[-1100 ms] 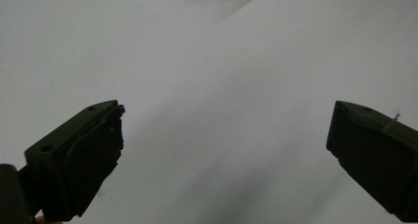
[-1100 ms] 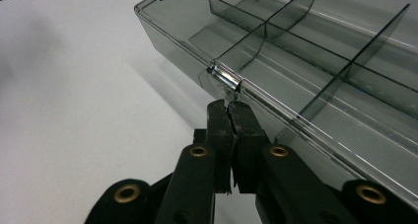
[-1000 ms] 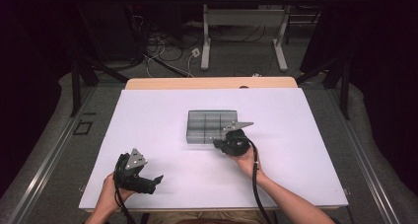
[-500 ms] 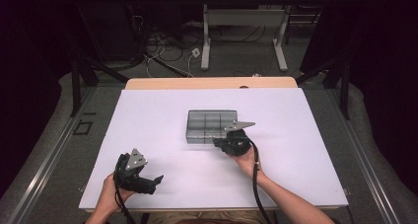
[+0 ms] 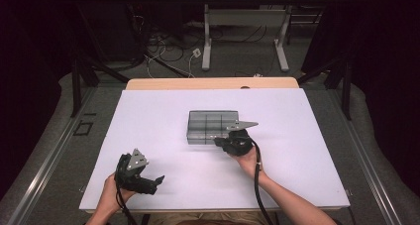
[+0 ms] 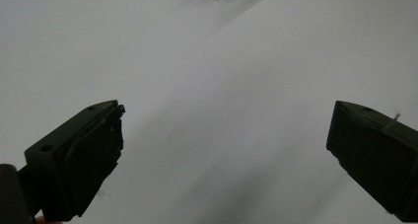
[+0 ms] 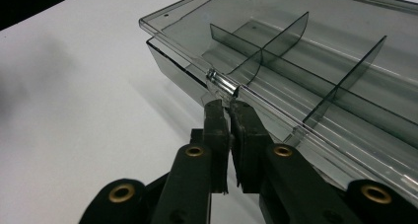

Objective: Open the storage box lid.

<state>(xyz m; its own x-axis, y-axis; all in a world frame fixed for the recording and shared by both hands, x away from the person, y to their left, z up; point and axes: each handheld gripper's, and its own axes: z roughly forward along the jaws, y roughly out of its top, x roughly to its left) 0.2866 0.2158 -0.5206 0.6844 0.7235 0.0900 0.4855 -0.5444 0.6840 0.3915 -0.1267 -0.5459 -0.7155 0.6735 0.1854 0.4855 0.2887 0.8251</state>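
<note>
Smoky clear compartment box [image 5: 212,127] sitting mid-table on white tabletop [image 5: 148,116]; right gripper [image 7: 227,105] jaws nearly closed, tips meeting lid latch tab [image 7: 223,84], grasp uncertain; left gripper [image 6: 224,135] resting near front-left, jaws spread wide, gripping nothing.

The divided box [image 7: 305,71] is made of smoky, see-through plastic, glossy and smooth. The table sheet [image 5: 163,116] is seen as white, matt and smooth, edged behind by pale wood [image 5: 213,83]. Matt black plastic with brass-coloured rivets is shown on the right gripper [image 7: 227,105].
</note>
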